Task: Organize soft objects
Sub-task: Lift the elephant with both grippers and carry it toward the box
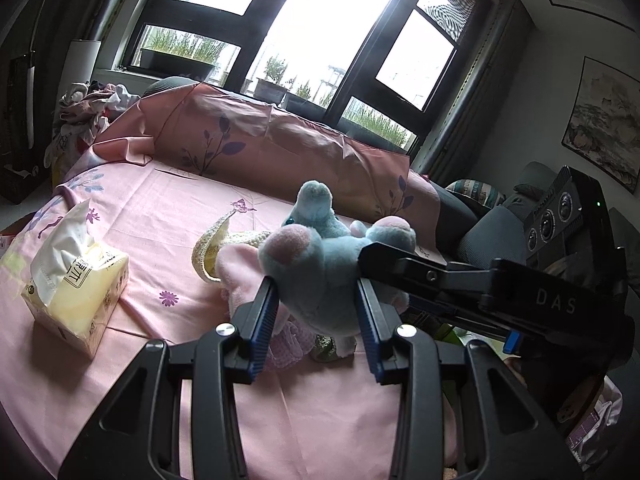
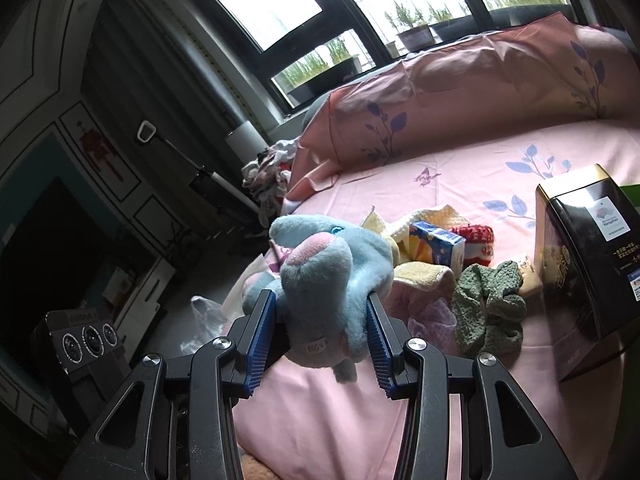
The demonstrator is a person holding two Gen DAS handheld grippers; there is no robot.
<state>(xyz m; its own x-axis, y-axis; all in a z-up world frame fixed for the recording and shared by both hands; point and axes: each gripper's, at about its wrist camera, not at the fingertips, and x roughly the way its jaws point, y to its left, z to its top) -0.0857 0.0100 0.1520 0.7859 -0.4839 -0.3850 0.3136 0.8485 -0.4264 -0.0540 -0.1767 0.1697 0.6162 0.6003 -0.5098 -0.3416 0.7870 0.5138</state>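
A blue and pink plush toy [image 1: 320,256] sits between the fingers of both grippers above the pink bed sheet [image 1: 168,208]. My left gripper [image 1: 318,300] is shut on its body. My right gripper [image 2: 320,312] is shut on the same toy [image 2: 328,276], and its black finger [image 1: 404,264] shows in the left wrist view, reaching in from the right. Under the toy lie a cream knitted cloth [image 1: 212,244], a pink cloth [image 1: 240,268], a yellow towel [image 2: 424,272] and a green knitted cloth [image 2: 488,308].
A tissue pack [image 1: 76,280] lies at the left of the bed. A dark tin box [image 2: 584,264], a blue carton [image 2: 436,244] and a red item [image 2: 478,244] stand at the right. A long pink pillow [image 1: 272,132] lies along the far side. Clothes [image 1: 88,108] are piled beyond the bed.
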